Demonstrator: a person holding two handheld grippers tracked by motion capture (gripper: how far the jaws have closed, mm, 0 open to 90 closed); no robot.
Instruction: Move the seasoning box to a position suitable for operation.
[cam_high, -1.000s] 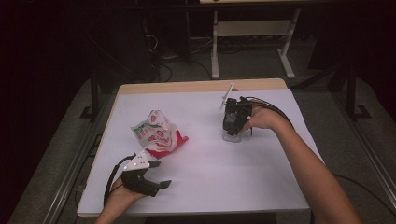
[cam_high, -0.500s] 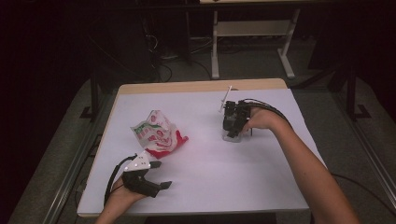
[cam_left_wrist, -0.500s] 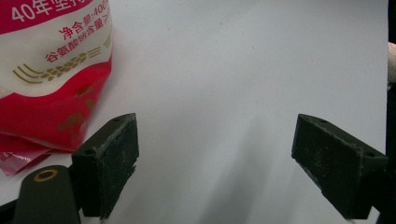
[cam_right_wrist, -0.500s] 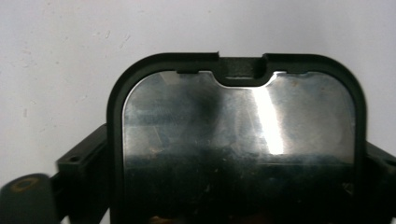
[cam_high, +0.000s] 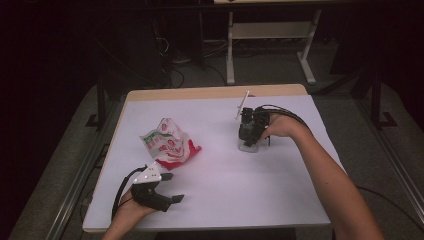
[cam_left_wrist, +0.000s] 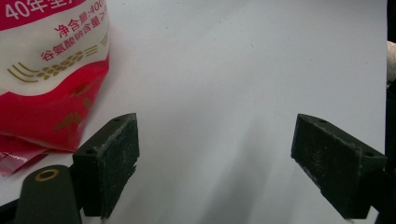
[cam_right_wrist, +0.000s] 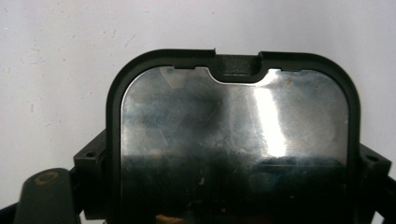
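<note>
A crumpled red and white bag (cam_high: 169, 146) with printed writing lies left of the table's middle; its red bottom (cam_left_wrist: 51, 79) sits just beyond my left jaw. My left gripper (cam_high: 172, 187) rests near the front left edge, open, with bare white tabletop between its jaws (cam_left_wrist: 217, 172). On the right side of the table my right gripper (cam_high: 248, 131) points down onto a small object (cam_high: 248, 146). In the right gripper view that object is a black-rimmed block with a shiny metal face (cam_right_wrist: 233, 140), and both jaws press against its sides.
The white table top (cam_high: 225, 190) ends in a wooden edge strip at the back (cam_high: 215, 92). A thin white stick (cam_high: 242, 104) slants up just behind my right gripper. A white-legged frame (cam_high: 270, 45) stands on the dark floor beyond the table.
</note>
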